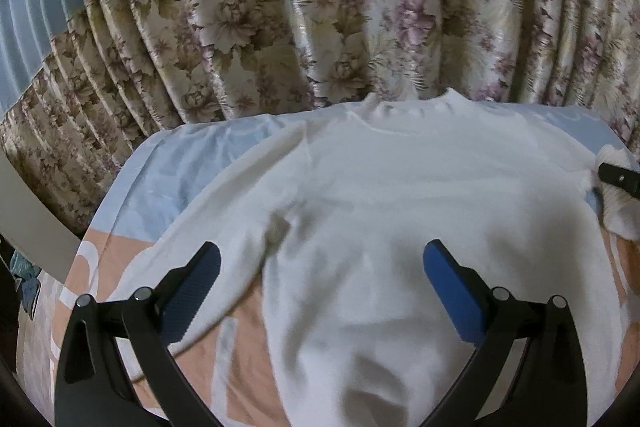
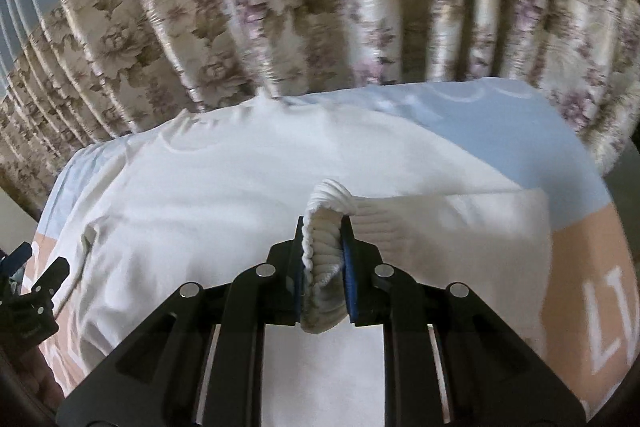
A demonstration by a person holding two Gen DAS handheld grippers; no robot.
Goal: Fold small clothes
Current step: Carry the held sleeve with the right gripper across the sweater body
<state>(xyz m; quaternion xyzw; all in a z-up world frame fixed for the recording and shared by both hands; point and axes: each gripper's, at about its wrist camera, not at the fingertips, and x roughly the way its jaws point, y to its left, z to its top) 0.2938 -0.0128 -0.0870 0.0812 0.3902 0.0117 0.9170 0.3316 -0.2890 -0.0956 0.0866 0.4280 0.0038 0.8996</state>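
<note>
A white long-sleeved sweater (image 1: 400, 195) lies flat on the bed, collar toward the curtain. Its left sleeve (image 1: 192, 247) runs down toward the near left. My left gripper (image 1: 320, 259) hovers open over the chest and armpit, nothing between its blue pads (image 1: 452, 287). My right gripper (image 2: 324, 227) is shut on the ribbed cuff (image 2: 324, 247) of the right sleeve (image 2: 460, 227), which is lifted and drawn across the sweater's body (image 2: 220, 195). In the left wrist view the right gripper's tip (image 1: 620, 179) shows at the far right edge, with the bunched cuff around it.
The bed sheet (image 1: 168, 171) is pale blue at the far end and peach (image 2: 592, 259) nearer, with white lettering. A floral curtain (image 1: 320, 7) hangs close behind the bed's far edge. A grey ledge (image 1: 32, 211) lies to the left.
</note>
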